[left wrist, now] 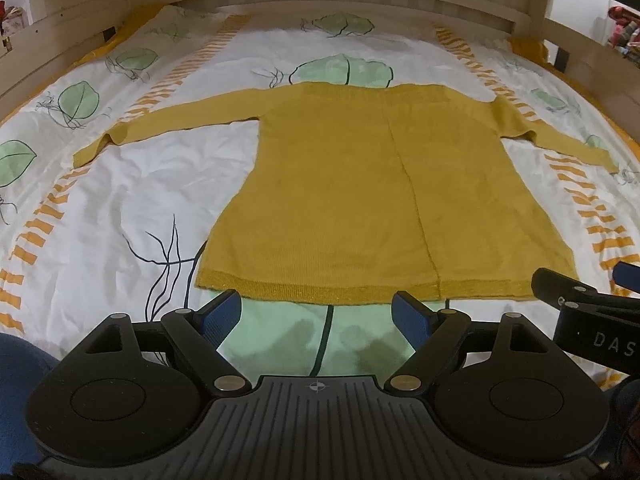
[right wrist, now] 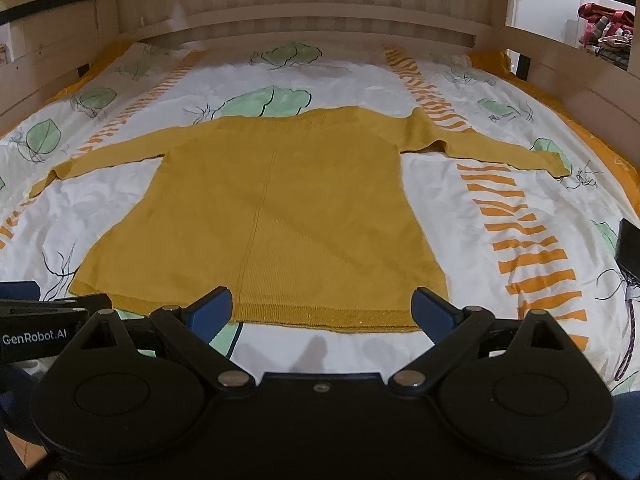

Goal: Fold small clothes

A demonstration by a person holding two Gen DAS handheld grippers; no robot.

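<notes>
Both wide-spread grippers, left gripper (left wrist: 318, 312) and right gripper (right wrist: 324, 308), face a mustard sweater (left wrist: 360, 200) on a leaf-print bedsheet (left wrist: 120, 208).

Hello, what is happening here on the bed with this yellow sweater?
A person holds a claw in each hand above a bed. A mustard-yellow sweater lies flat on the leaf-print bedcover, both sleeves spread out to the sides, hem nearest the cameras. The left claw and the right claw are both open and hang near the hem, gripping nothing. No fold is made yet.
</notes>
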